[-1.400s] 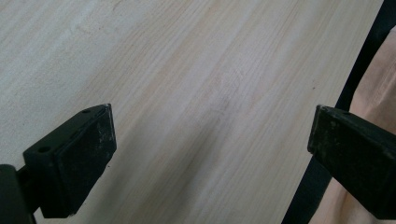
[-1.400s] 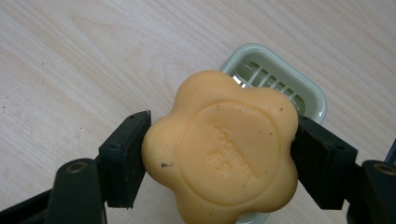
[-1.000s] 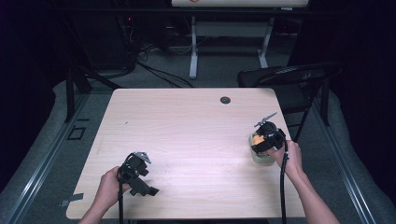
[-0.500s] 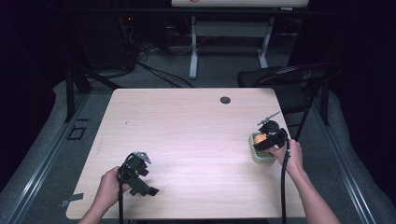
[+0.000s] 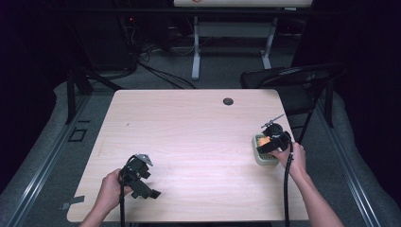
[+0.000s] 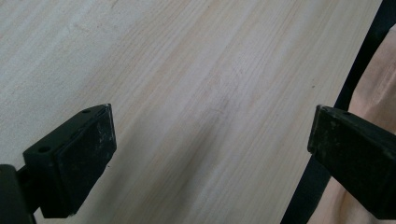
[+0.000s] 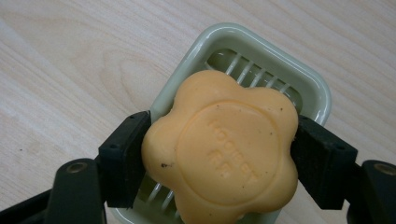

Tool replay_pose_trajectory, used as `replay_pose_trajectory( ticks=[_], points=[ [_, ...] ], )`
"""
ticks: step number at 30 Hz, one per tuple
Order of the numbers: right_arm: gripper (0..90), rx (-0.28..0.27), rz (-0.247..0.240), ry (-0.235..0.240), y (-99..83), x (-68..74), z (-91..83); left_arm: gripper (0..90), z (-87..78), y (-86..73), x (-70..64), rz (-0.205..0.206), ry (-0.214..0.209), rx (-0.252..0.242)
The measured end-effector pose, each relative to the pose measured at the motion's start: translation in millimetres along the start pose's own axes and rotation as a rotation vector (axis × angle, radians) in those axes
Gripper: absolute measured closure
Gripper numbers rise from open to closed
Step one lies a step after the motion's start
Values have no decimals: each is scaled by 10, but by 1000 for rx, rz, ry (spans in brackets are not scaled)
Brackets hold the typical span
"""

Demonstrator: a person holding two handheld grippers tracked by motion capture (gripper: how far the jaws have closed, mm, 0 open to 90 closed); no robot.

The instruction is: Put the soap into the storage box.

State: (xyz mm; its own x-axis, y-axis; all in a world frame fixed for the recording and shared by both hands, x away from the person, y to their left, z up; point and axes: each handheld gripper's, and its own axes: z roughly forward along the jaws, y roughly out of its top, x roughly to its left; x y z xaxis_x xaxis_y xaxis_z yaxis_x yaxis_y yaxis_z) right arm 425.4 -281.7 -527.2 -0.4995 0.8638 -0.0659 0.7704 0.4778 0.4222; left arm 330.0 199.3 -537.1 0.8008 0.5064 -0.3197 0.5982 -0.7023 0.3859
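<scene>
Little had shifted since the earlier frames: the right gripper had eased slightly lower and rightward in the high view, staying over the soap dish, while the left gripper kept its place at the lower left of the frame.

Nearest the camera in the high view, the left gripper rested low over the table, held in the person's left hand. In the left gripper view its two black jaws stood wide apart at the lower left and lower right corners, with bare wood grain between them and nothing in their grasp.

Farther up and at the right of the high view, the right hand carried the right gripper above the pale green soap dish near the table's right edge. In the right gripper view the jaws pressed against opposite sides of an orange, flower-shaped soap bar, which lay at frame centre directly over the slotted dish; whether the soap touched the dish could not be told.

Beyond, a dark round grommet sat near the table's far edge, and a black chair stood at the upper right.
</scene>
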Motion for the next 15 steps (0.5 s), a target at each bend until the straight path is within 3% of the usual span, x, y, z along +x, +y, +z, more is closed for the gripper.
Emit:
replay_pose_trajectory(
  ticks=[6,15],
  points=[
    [264,13,-7,4,-1,-21,-4,13,0,0,-1,1,0,-2],
    [263,11,32,12,-13,-25,26,13,0,1,-1,1,0,-1]
  ],
)
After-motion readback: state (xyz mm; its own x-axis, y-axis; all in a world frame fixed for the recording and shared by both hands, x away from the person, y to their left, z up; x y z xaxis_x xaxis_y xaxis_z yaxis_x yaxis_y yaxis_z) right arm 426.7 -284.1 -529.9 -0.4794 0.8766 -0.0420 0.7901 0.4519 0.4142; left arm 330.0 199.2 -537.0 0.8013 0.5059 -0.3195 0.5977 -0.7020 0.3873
